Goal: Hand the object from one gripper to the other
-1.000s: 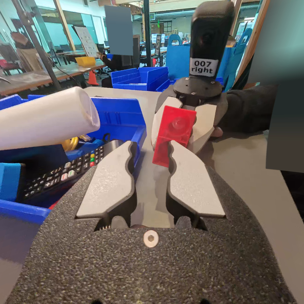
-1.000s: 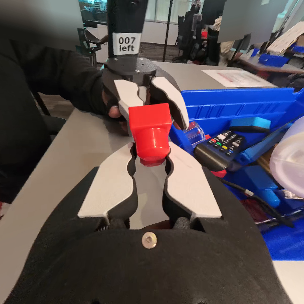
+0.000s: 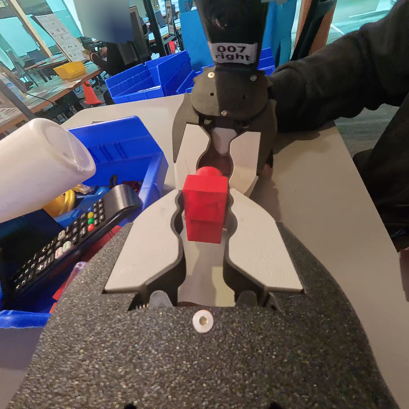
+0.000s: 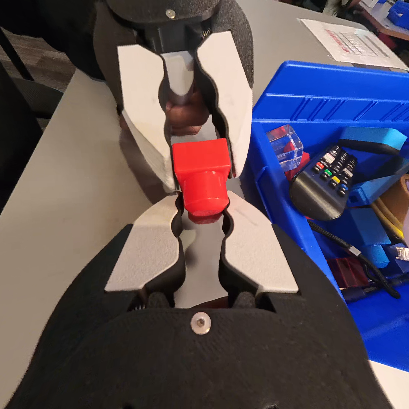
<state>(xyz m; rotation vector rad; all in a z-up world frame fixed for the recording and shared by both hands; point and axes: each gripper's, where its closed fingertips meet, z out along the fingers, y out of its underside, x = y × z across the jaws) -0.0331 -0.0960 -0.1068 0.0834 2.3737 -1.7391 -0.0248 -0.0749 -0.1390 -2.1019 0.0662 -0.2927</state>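
Left gripper (image 3: 204, 207) clamps the square end of the red block (image 3: 204, 212), held over the table (image 3: 309, 199) beside the blue bin (image 3: 124, 141). Right gripper (image 4: 202, 207) faces it, fingers around the round end — probably gripping too, contact hard to confirm. Nose-to-nose alignment suits the handover; release comes next, I'd say.

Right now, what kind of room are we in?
Probably a shared workshop or lab: long desks stand behind, stacked blue bins wait by the table, and an orange cone stands on the floor.
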